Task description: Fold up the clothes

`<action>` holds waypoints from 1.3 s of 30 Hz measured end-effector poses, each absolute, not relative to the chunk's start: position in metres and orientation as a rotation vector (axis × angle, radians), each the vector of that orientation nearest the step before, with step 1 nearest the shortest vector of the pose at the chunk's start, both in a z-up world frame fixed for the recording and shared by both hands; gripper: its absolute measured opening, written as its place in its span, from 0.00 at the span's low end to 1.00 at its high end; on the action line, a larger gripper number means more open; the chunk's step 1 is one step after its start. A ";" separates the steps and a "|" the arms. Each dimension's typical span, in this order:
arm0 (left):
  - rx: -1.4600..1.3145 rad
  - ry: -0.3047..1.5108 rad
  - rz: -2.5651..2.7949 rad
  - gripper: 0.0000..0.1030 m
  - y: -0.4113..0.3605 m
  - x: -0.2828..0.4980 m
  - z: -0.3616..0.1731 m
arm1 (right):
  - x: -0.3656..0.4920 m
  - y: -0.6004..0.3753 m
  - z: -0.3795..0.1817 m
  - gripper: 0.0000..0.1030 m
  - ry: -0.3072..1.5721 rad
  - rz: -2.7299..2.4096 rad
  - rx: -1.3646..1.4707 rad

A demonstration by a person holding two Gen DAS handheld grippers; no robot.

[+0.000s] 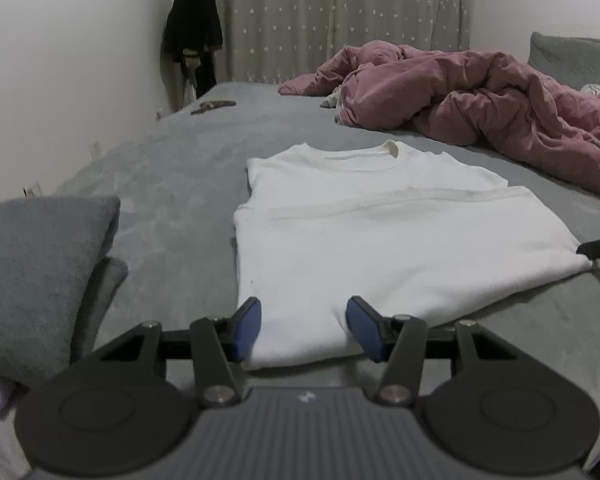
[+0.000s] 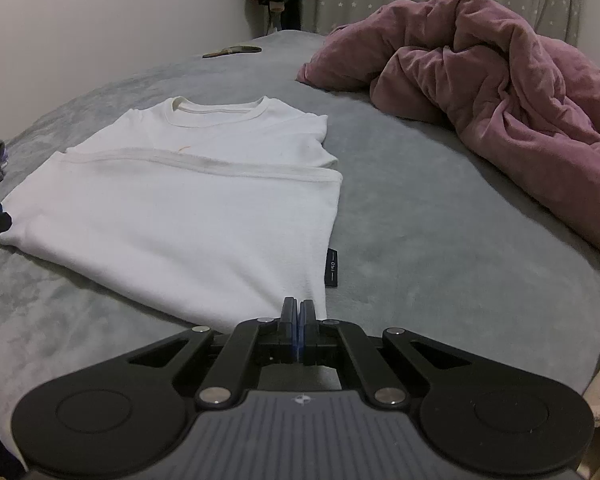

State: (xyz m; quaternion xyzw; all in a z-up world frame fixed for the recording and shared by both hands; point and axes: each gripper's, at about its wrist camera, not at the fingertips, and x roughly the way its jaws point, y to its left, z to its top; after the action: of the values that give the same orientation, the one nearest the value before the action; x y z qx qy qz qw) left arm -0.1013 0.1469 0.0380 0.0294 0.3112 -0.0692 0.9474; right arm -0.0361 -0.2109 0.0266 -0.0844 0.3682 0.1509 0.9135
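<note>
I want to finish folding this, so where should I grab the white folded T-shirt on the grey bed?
Probably grip the white folded T-shirt at its two near corners, coming in low from the near edge. The open left gripper already straddles one; the right gripper is shut by the other. The collar lies farthest away.

Two low wrist cameras at the near edge of the bed [image 1: 172,168]

Each looks forward along its own fingers, close above the bedding, toward the far wall and curtain [image 1: 340,12]. The left sits by the white shirt's [image 1: 380,240] left corner, the right by its right corner; both share shirt and pink quilt [image 2: 500,60].
</note>
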 end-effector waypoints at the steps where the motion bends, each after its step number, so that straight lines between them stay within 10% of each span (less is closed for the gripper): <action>1: 0.060 0.637 -0.145 0.49 0.148 -0.100 0.038 | -0.036 -0.211 0.026 0.00 0.760 0.311 -0.173; 39: -0.107 0.702 -0.269 0.47 0.185 -0.083 0.046 | -0.028 -0.219 0.035 0.00 0.795 0.340 -0.096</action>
State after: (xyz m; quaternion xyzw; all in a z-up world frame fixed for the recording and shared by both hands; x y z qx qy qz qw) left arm -0.0831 0.1851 0.0463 -0.0520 0.3427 -0.1312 0.9288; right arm -0.0285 -0.2187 0.0351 -0.0466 0.3849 0.1648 0.9069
